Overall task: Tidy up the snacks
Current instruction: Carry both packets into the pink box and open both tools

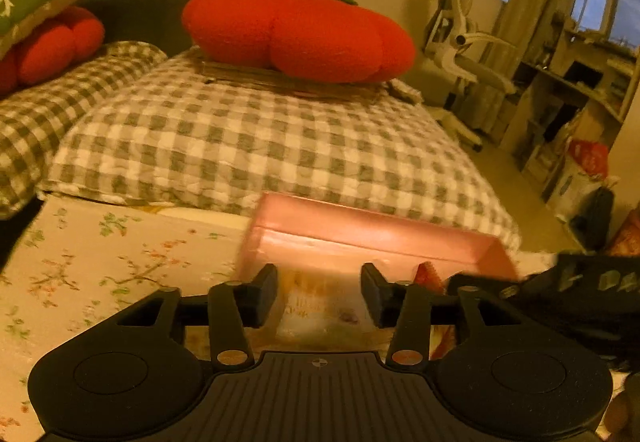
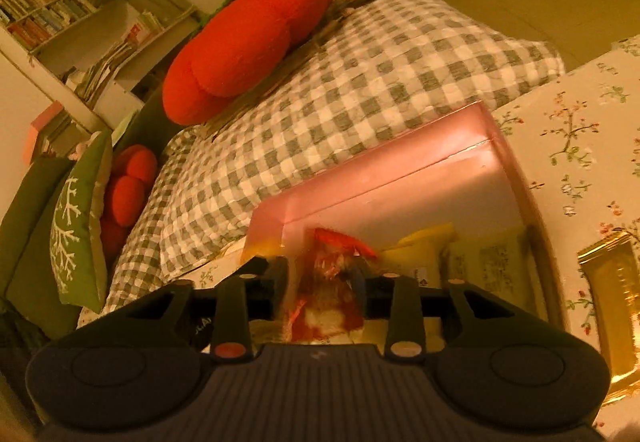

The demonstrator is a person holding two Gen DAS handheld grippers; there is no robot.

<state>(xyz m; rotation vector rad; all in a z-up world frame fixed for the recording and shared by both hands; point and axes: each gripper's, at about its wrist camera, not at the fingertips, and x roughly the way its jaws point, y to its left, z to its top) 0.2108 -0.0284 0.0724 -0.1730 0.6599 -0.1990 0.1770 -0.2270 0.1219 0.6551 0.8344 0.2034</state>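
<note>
Landmark: we take the translucent pink plastic box (image 2: 400,178) as our reference; it sits on the bench under a floral-print cloth (image 1: 100,262), its far wall just beside the grey-and-white checked quilt (image 1: 260,138).
Right gripper: our right gripper (image 2: 320,282) is narrowed onto a red-and-white crinkly snack packet (image 2: 326,294), a finger pressing each side, and it hangs just over the near part of the pink box.
Why held so: we judge the packet is pinched upright so it can go down into the box without catching the wall.
Left gripper: our left gripper (image 1: 320,294) stands about half open over the near edge of the pink box, with a pale printed snack pouch (image 1: 320,306) showing between the fingers; we cannot tell whether the fingers touch it, and it does not look gripped.
Already in the box: a yellow snack bag (image 2: 424,246) lies against the floor, right of the red packet.
Left outside: a shiny gold foil packet (image 2: 612,298) lies on the cloth, to the right of the box.
Stage: we judge the sorting partly done, with the gold packet at least waiting.
</note>
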